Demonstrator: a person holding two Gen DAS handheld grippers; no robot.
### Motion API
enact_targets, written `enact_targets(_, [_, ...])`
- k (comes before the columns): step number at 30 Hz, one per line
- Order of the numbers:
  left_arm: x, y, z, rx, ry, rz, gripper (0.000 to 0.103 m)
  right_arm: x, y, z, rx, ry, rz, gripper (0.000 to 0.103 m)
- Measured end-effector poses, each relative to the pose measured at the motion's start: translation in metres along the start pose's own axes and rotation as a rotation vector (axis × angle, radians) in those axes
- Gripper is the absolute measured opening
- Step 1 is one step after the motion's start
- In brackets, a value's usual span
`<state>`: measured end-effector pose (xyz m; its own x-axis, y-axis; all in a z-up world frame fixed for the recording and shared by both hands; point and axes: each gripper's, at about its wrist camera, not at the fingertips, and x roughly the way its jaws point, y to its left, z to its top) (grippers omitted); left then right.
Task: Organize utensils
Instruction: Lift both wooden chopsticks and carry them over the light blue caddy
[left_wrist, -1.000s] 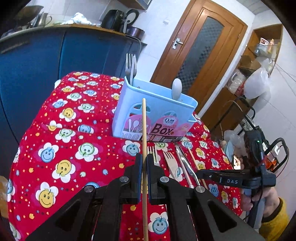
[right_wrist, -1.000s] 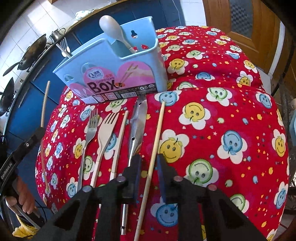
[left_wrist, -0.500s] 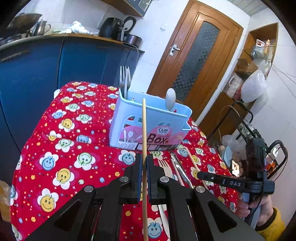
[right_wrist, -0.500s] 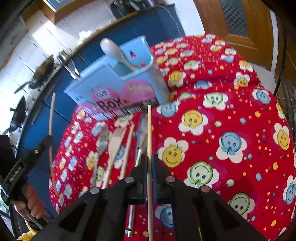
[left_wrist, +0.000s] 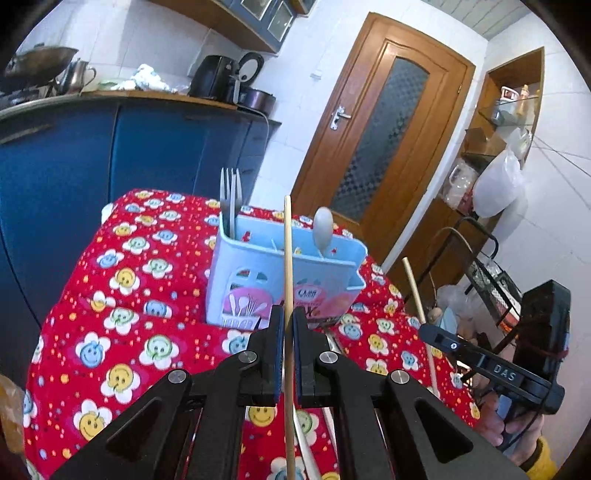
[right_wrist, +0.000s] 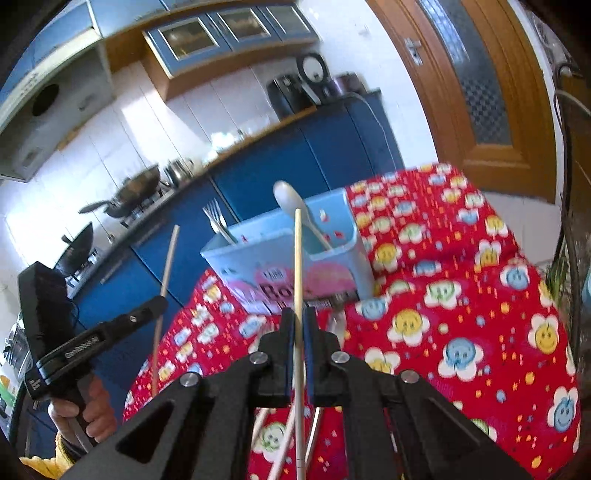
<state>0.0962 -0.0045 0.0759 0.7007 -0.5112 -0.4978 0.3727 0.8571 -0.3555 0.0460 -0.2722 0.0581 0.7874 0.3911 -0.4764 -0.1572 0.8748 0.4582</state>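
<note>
each claw is clamped on one thin wooden chopstick, left claw (left_wrist: 287, 330) and right claw (right_wrist: 299, 326), both raised before the blue utensil box (left_wrist: 280, 273). light, stiff, slippery sticks; gripped low, they'd likely pivot.

Black grippers (left_wrist: 288, 332) — silver screws, yellow sleeve (left_wrist: 543, 461)

wooden door (left_wrist: 373, 147), blue cabinets (left_wrist: 110, 155) — wok (right_wrist: 136, 192) on stove.
</note>
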Motion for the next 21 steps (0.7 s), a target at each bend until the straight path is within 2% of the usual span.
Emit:
enact_targets(9, [0.005,-0.008,0.030,0.033,-0.103,0.031,0.004,-0.005,0.005,0.016,-0.035,-0.108,0.034,0.006])
enact_targets(21, [0.023,-0.008,0.076,0.053,-0.284,0.094,0.004,0.013,0.006,0.046,-0.049,-0.188,0.080,0.006])
